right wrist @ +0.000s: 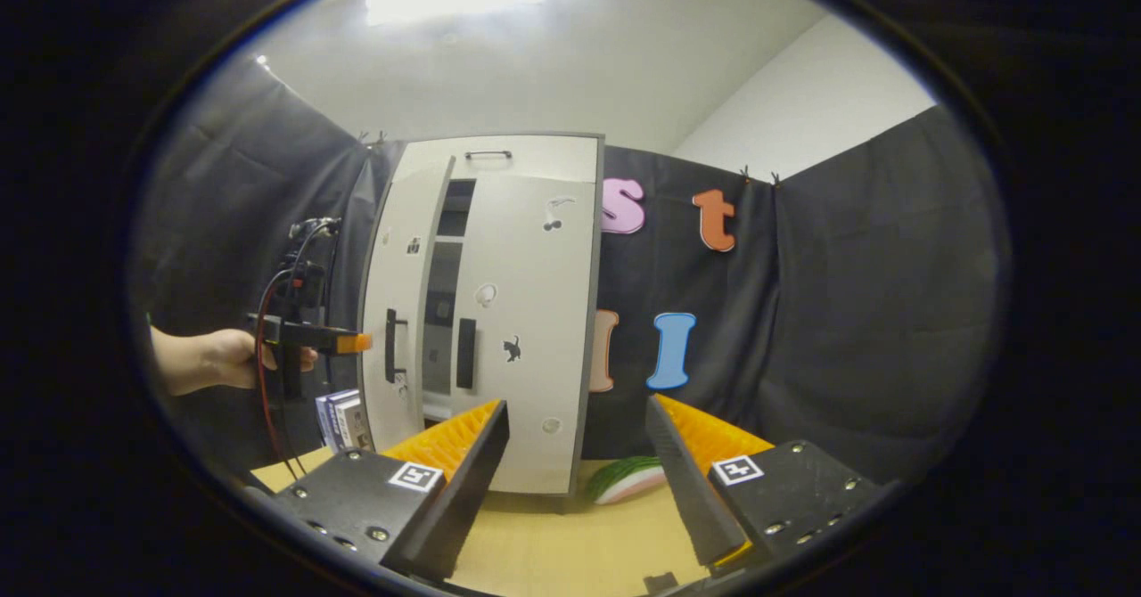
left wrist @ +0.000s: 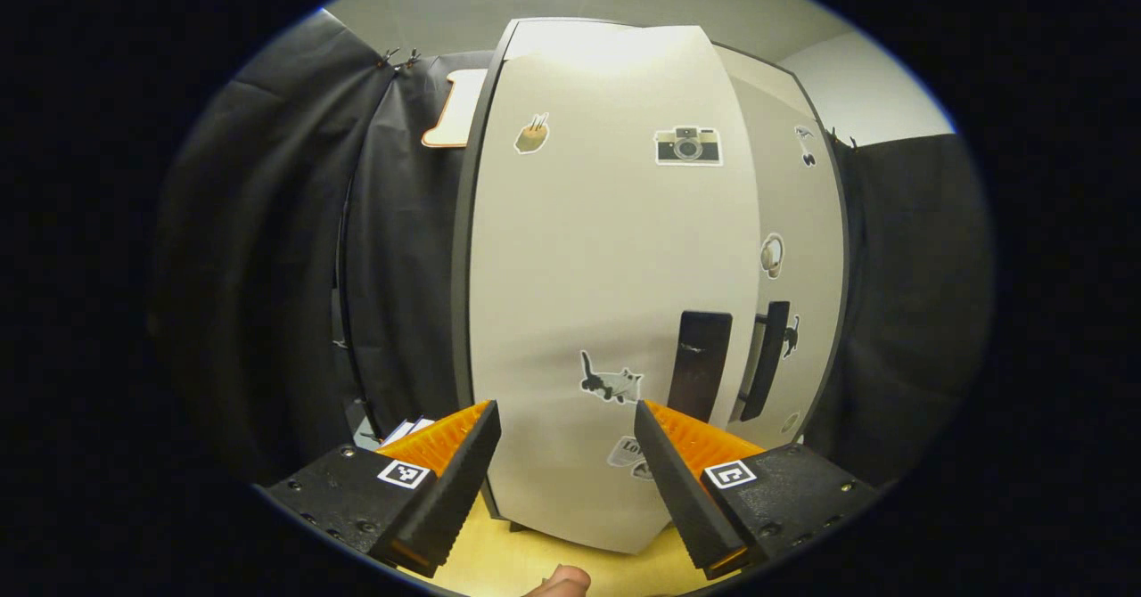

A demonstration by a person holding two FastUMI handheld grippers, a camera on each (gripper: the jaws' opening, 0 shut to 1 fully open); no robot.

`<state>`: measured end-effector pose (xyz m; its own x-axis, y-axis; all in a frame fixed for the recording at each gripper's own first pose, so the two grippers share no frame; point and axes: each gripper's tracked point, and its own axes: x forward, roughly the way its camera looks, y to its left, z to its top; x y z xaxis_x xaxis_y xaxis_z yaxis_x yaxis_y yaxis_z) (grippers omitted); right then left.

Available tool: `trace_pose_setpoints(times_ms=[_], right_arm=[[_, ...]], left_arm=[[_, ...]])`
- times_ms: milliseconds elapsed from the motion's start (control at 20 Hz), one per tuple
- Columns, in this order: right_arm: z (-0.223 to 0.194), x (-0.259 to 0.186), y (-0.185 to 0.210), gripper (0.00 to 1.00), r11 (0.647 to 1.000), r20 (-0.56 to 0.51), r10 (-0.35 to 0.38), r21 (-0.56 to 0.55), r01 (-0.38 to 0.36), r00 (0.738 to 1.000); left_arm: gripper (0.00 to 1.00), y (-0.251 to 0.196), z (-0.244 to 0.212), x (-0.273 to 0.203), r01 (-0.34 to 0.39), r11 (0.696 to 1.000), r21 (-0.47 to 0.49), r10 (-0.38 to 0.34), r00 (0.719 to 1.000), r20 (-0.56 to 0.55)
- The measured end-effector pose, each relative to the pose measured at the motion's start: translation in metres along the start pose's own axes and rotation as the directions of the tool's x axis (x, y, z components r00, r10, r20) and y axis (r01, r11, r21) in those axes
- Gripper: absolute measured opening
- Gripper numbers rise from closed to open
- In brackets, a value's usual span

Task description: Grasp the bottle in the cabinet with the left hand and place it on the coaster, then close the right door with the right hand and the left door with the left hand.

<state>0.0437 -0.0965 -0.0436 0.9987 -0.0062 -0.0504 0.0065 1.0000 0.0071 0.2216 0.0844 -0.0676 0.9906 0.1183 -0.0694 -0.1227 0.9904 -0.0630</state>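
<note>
The left door fills the near view, just ahead of the open, empty left gripper; its handle sits right of centre. A stiff, light panel, I judge: push flat beside the handle. The right door looks almost shut, a dark gap between. The right gripper is open, well back. Books stand left of the cabinet; no bottle is visible

The cabinet is standing upright at the table's far side. Its pale left door, dotted with stickers, is hanging partly ajar, while the right door is sitting nearly shut, both dark handles facing outward.
</note>
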Motion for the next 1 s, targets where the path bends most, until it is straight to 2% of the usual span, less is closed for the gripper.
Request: trace_pose_setpoints(times_ms=[50,150,250,300,500,750,800,850,1000], right_arm=[[-0.001,0.004,-0.001,0.94,1.000,0.001,-0.006,-0.004,0.006,1.000],[-0.005,0.008,0.005,0.94,1.000,-0.009,-0.005,0.004,0.005,1.000],[-0.003,0.011,0.013,0.94,1.000,-0.008,0.011,0.019,-0.011,1.000],[0.000,0.013,0.017,0.94,1.000,-0.006,0.019,0.025,-0.019,1.000],[0.015,0.011,0.035,0.94,0.996,-0.005,0.043,0.078,-0.043,0.999],[0.025,-0.015,0.044,0.94,0.995,0.010,0.049,0.090,-0.050,0.999],[0.023,-0.022,0.046,0.94,0.994,0.003,0.048,0.095,-0.048,0.999],[0.021,-0.031,0.047,0.94,0.994,-0.004,0.047,0.097,-0.047,0.999],[0.012,-0.056,0.052,0.94,0.997,-0.026,0.035,0.074,-0.033,0.999]], left_arm=[[0.93,-0.006,0.000,0.003,0.009,1.000,-0.006,-0.009,1.000,0.000],[0.96,-0.015,-0.003,0.003,0.025,1.000,-0.006,-0.025,1.000,-0.007],[0.93,-0.023,-0.004,-0.003,0.039,0.999,0.007,-0.038,0.999,-0.009],[0.96,-0.025,-0.004,-0.006,0.041,0.999,0.011,-0.041,0.999,-0.010],[0.96,-0.033,-0.004,-0.036,0.059,0.998,-0.009,-0.059,0.998,-0.026],[0.96,-0.042,0.006,-0.087,0.065,0.998,0.000,-0.065,0.998,-0.012],[0.93,-0.044,0.007,-0.098,0.070,0.998,0.006,-0.070,0.998,-0.008],[0.96,-0.046,0.008,-0.109,0.073,0.997,0.012,-0.073,0.997,-0.005],[0.96,-0.054,0.004,-0.141,0.098,0.995,0.025,-0.097,0.995,-0.015]])
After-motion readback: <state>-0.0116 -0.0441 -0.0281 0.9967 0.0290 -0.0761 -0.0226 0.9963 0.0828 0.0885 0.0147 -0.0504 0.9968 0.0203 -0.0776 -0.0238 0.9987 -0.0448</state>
